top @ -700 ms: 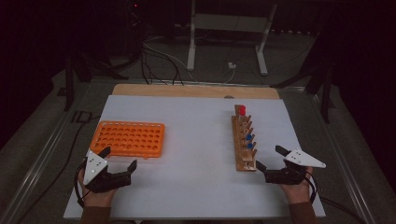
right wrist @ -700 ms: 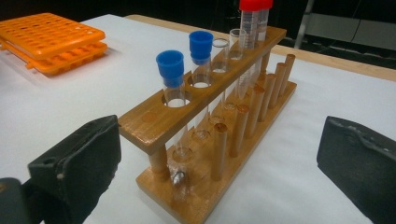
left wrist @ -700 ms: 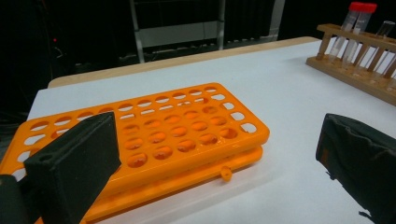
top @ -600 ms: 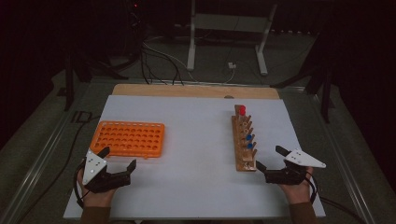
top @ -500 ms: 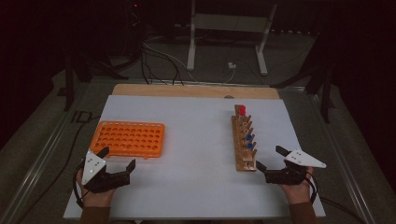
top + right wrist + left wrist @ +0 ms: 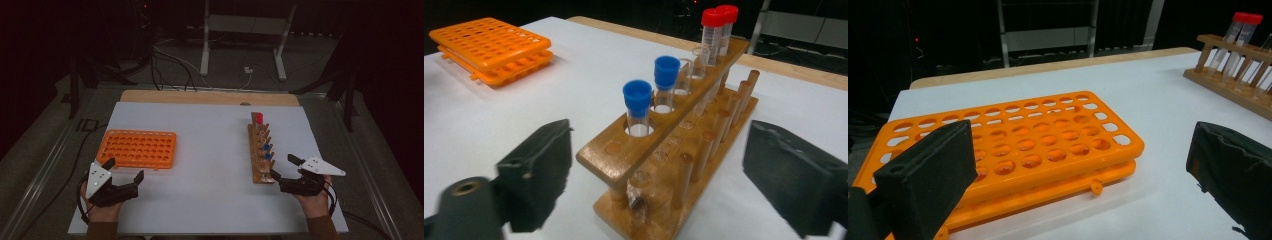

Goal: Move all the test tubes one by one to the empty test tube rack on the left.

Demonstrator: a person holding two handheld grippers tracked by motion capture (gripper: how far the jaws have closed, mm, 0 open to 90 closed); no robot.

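An orange tube rack (image 6: 137,148) with all holes empty lies on the left of the white table. My left gripper (image 6: 124,169) hovers just in front of its near right corner, open and empty; in the left gripper view the rack (image 6: 1013,145) sits ahead between the wide jaws. A wooden rack (image 6: 260,150) on the right holds two red-capped tubes (image 6: 258,118) at its far end and two blue-capped tubes (image 6: 651,95) nearer me. My right gripper (image 6: 283,167) is open at the rack's near end (image 6: 624,155), touching nothing.
The white sheet (image 6: 210,150) covers a wooden table whose far edge (image 6: 210,96) shows bare. Beyond it are a dark floor with cables and a metal stand (image 6: 240,45). A person's hands hold both grippers at the near table edge.
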